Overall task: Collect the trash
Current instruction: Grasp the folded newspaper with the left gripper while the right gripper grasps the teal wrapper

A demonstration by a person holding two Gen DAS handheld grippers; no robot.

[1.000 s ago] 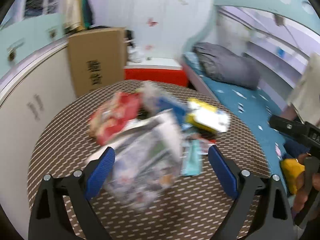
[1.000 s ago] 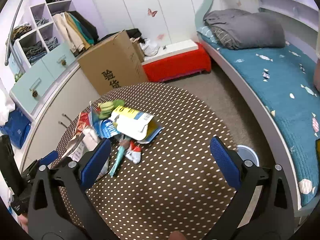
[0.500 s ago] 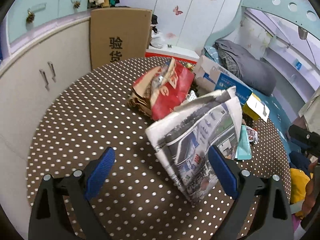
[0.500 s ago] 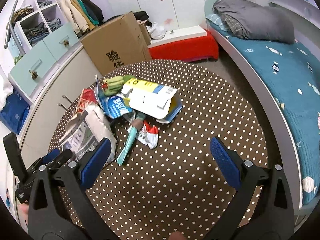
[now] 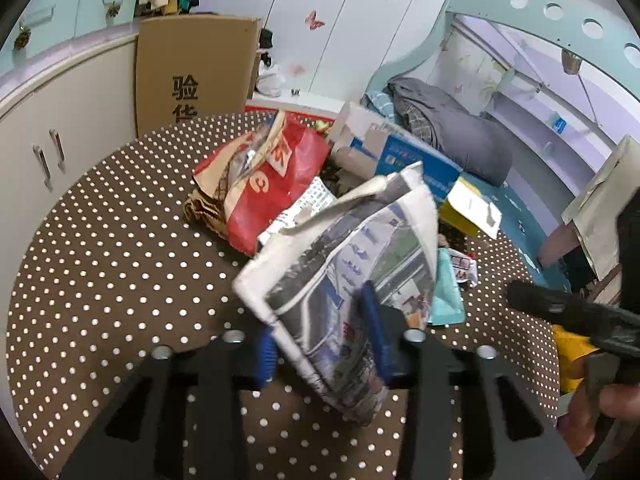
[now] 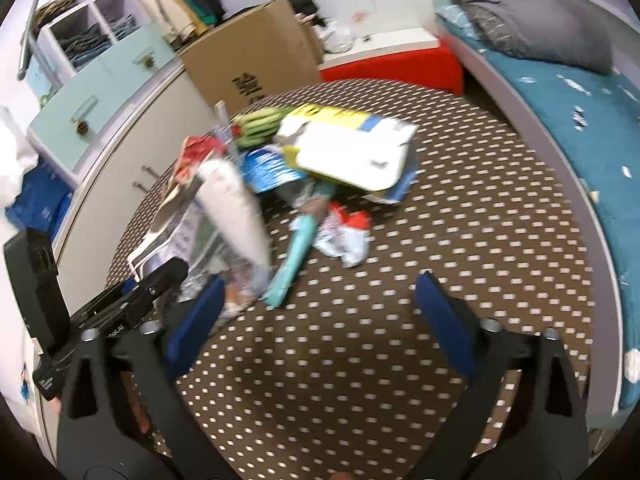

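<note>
A pile of trash lies on the brown dotted round rug [image 5: 100,264]. My left gripper [image 5: 322,332] is shut on a folded newspaper [image 5: 348,264], which stands tilted between its blue pads. Behind it lie a red bag [image 5: 272,176], a blue and white box [image 5: 400,152] and a teal wrapper [image 5: 446,296]. In the right wrist view the newspaper [image 6: 236,208] shows at the left, blurred, with the left gripper's body [image 6: 120,304] below it. My right gripper [image 6: 316,316] is open and empty above the rug [image 6: 460,208], short of the teal wrapper [image 6: 296,256] and a crumpled wrapper [image 6: 344,236].
A cardboard box [image 5: 192,72] stands against the cupboards [image 5: 52,132] at the back left. A bed with a blue sheet [image 6: 592,128] and grey bedding [image 6: 532,24] runs along the right. A red bench [image 6: 396,68] is behind the rug.
My left gripper has closed on the newspaper, which was between open jaws before. The right gripper has moved closer to the pile and stays open.
</note>
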